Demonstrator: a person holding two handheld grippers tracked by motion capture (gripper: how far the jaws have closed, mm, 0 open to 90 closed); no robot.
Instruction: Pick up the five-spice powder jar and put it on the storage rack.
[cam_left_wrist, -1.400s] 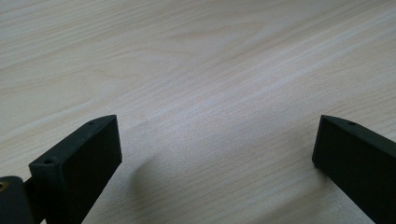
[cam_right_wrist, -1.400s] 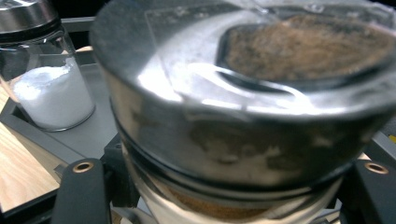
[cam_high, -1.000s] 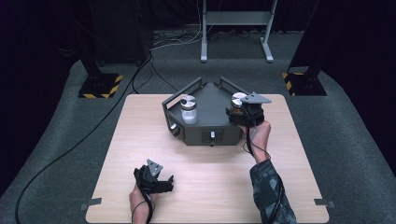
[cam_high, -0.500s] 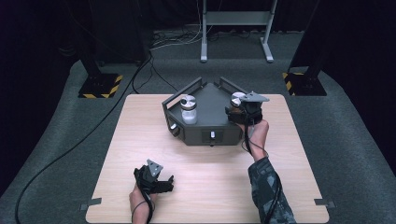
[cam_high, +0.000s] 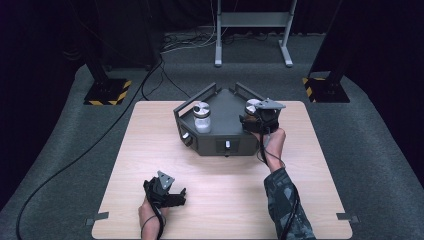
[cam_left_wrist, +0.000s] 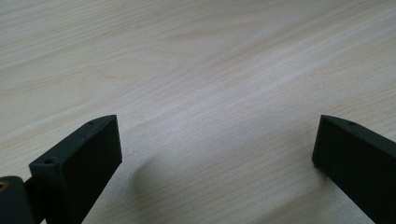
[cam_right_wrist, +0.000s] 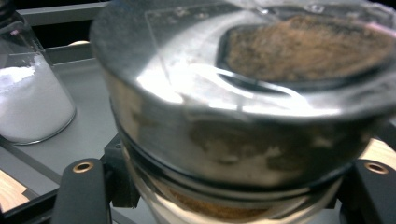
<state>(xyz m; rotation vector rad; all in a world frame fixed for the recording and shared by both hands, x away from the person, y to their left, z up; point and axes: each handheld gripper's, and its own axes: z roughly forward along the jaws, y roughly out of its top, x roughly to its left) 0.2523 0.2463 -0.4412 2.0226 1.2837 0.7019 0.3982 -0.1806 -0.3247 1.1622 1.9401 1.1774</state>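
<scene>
A dark grey tray (cam_high: 220, 107) with handles stands at the table's far middle. In it a glass jar of white powder (cam_high: 202, 117) with a metal lid stands at the left. At the tray's right, my right gripper (cam_high: 251, 120) is shut on a second jar (cam_right_wrist: 243, 116), which has a shiny metal lid and brown powder inside. Its jaws press the jar just under the lid on both sides. The white jar (cam_right_wrist: 28, 102) shows beside it. My left gripper (cam_high: 175, 197) lies low over the bare wood near the front edge, open, nothing between its fingers (cam_left_wrist: 79, 158).
The wooden table (cam_high: 150, 145) stands on grey carpet. Black stands with yellow-striped feet (cam_high: 107, 92) and cables lie beyond its far edge. A metal frame (cam_high: 252, 35) stands farther back.
</scene>
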